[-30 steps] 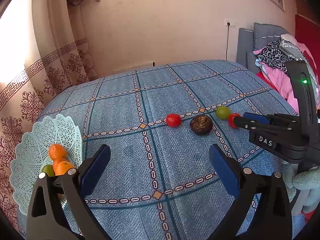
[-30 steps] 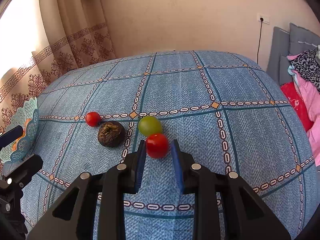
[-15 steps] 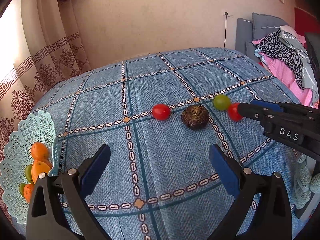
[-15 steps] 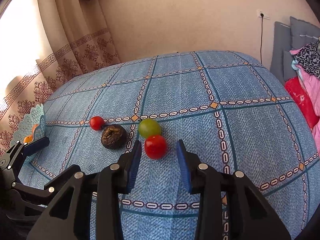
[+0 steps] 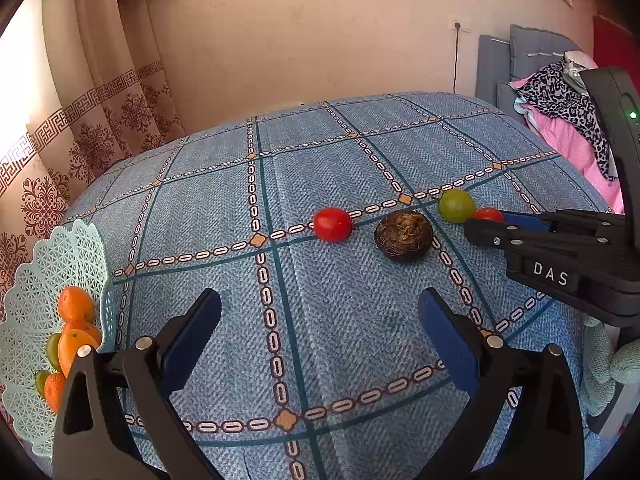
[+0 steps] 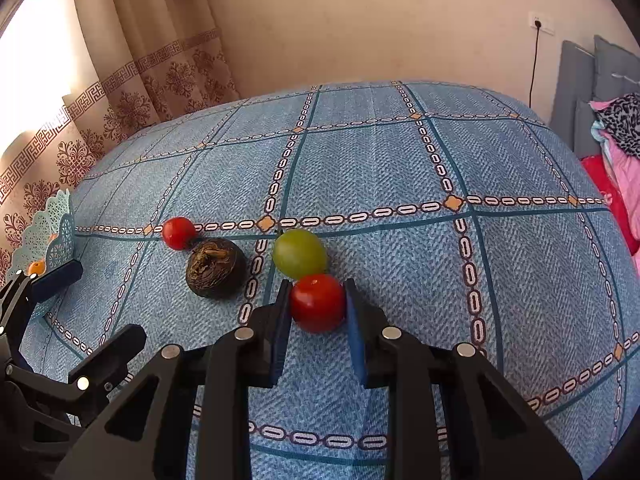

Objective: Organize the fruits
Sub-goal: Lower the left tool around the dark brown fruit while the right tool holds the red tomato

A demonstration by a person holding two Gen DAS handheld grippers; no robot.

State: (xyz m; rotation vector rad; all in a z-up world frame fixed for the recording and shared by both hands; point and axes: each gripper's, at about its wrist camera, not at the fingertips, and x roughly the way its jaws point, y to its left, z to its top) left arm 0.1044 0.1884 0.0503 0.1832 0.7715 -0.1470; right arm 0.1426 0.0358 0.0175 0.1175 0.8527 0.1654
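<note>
Red tomato (image 6: 317,302) pinched in right tool (image 6: 316,308) — left tool (image 5: 320,330) spread wide, empty.

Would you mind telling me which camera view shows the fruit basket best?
The left wrist view: the mint lattice basket shows much of its scalloped wall there, with oranges and green fruit inside. The right wrist view catches only a strip of its rim at the left edge, behind the left gripper's fingers.

1. Blue bedspread (image 5: 328,312): woven cloth, herringbone texture, matt.
2. Mint basket (image 5: 36,280): perforated plastic lattice.
3. Red tomatoes (image 6: 317,302): smooth, glossy skin.
4. Dark brown fruit (image 6: 216,268): rough, wrinkled, dull.
5. Green fruit (image 6: 299,253): smooth, soft sheen.
</note>
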